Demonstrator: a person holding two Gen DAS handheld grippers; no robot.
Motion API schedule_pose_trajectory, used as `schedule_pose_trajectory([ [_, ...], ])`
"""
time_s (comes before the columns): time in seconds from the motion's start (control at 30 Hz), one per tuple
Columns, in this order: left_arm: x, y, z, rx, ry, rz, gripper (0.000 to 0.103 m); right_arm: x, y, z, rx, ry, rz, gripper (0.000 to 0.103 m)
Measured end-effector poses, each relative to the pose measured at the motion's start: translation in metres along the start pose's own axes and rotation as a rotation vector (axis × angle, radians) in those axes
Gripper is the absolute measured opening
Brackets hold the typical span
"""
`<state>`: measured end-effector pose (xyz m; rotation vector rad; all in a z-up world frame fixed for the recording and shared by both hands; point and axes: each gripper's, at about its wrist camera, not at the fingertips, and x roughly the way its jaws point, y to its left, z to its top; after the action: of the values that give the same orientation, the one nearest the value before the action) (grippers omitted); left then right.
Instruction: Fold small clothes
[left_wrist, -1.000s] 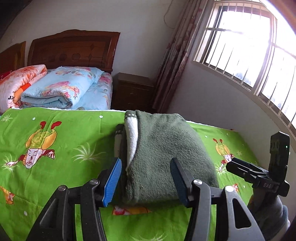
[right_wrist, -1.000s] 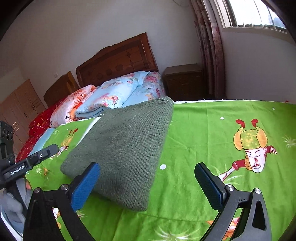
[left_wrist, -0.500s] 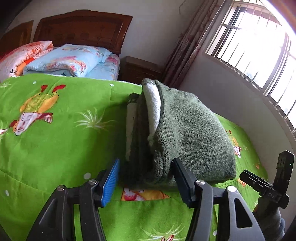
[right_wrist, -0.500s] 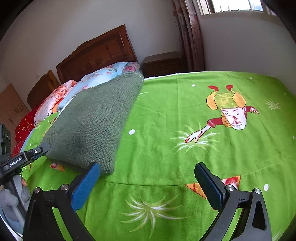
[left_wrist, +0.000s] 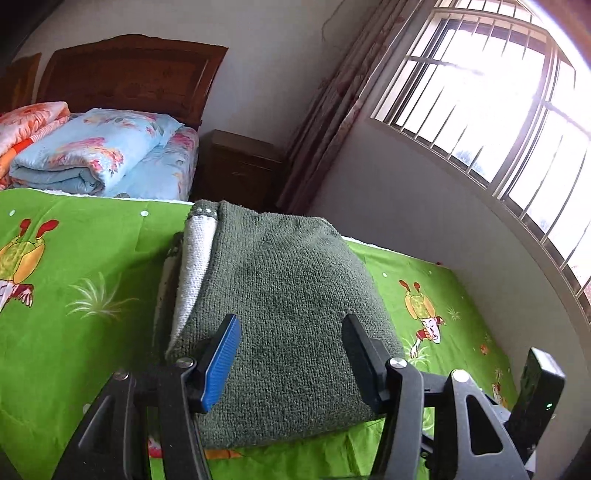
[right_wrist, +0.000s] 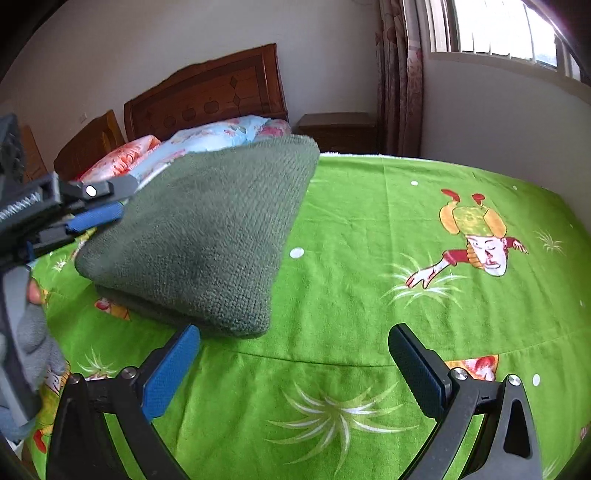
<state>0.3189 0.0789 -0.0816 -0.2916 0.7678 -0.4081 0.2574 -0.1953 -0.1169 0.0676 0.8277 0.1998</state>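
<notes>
- The green knitted garment (left_wrist: 288, 314) lies folded into a thick bundle on the bed's green cartoon cover (right_wrist: 369, 295), a white lining (left_wrist: 195, 266) showing along its edge at 9 o'clock in the left wrist view.
- The left claw (left_wrist: 291, 354) is spread, hovering over the bundle's near end with nothing between its pads; the right wrist view shows it at 9 o'clock, just above the cloth.
- The right claw (right_wrist: 295, 369) is likewise spread wide and empty (its left pad just beside the bundle's corner, at 10 o'clock from the claw's middle).
- Risk, as I judge it: the thick layers may spring apart if the left claw nudges or pinches only the top one, undoing the fold; the bundle sits near the bed's edge, so a push could slide it off.
- Writing: white lettering on the left claw's body (right_wrist: 22, 206) is too blurred to read; no garment label shows.
</notes>
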Motion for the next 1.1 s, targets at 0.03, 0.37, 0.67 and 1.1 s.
schedule_pose_trajectory([
  [0.03,0.004,0.000,-0.001,0.016,0.001,0.012,0.058,-0.007,0.000,0.003,-0.003,-0.036,0.013,0.103],
  [0.37,0.015,0.000,-0.012,0.163,-0.007,0.141,0.044,0.024,-0.011,0.023,0.052,-0.012,0.036,0.103],
  [0.67,0.014,0.000,-0.013,0.188,-0.006,0.134,0.044,0.013,-0.012,0.057,0.037,-0.079,0.055,0.103],
  [1.1,-0.002,-0.009,0.007,0.188,-0.061,0.127,0.048,0.050,-0.026,0.099,0.061,-0.066,0.073,0.103],
])
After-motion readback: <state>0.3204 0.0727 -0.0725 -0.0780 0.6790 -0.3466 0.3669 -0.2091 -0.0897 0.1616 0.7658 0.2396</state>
